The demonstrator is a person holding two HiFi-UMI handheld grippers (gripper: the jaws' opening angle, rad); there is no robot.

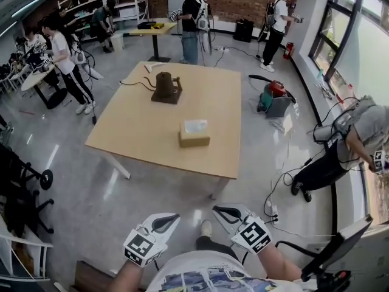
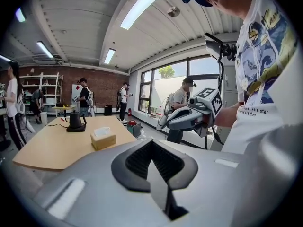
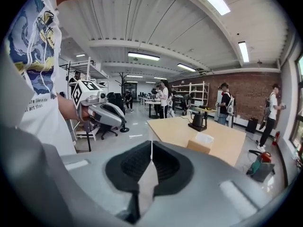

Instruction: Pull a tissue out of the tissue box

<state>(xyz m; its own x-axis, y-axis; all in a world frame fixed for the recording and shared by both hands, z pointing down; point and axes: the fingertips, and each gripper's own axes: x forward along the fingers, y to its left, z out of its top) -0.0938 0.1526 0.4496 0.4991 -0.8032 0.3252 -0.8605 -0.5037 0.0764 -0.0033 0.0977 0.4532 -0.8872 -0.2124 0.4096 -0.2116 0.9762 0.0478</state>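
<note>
A tan tissue box with a white tissue showing at its top stands near the front of the wooden table. Both grippers are held close to my body, well short of the table. My left gripper and right gripper point toward it, side by side. In the left gripper view the jaws are shut with nothing between them, and the tissue box lies far ahead. The right gripper view shows its jaws shut and empty too, the tissue box beyond them.
A dark kettle on its base, with a cord, sits at the table's far side. A red vacuum cleaner and cables lie on the floor at the right. Black chairs stand at the left. Several people stand around the room.
</note>
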